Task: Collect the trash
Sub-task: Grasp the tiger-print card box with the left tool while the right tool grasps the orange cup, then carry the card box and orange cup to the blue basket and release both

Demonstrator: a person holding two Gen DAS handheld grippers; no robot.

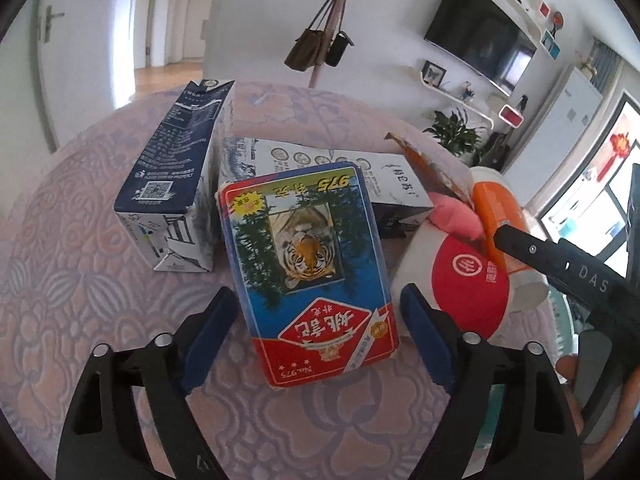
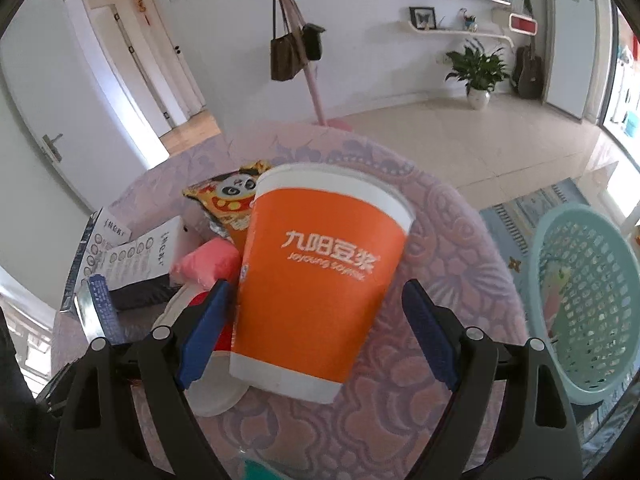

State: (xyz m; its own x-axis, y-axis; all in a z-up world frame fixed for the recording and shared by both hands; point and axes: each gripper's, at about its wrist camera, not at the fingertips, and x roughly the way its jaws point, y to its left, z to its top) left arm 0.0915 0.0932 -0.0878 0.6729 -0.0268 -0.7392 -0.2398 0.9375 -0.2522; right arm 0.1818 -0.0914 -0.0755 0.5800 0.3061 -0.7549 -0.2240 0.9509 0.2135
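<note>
A playing-card box with a tiger picture (image 1: 308,272) lies on the pink patterned tabletop (image 1: 80,280), between the open fingers of my left gripper (image 1: 316,332), which do not touch it. An orange paper cup (image 2: 316,280) stands tilted between the open fingers of my right gripper (image 2: 316,328); the left pad (image 2: 204,332) is close to it. The right gripper's arm (image 1: 568,272) shows in the left wrist view beside the orange cup (image 1: 500,216). A red-and-white cup (image 1: 460,280) lies on its side next to the orange cup.
Two milk cartons (image 1: 176,184) (image 1: 340,176) lie behind the card box. A pink wad (image 2: 208,260) and a panda snack wrapper (image 2: 228,196) sit behind the cup. A teal plastic basket (image 2: 580,300) stands off the table's right edge.
</note>
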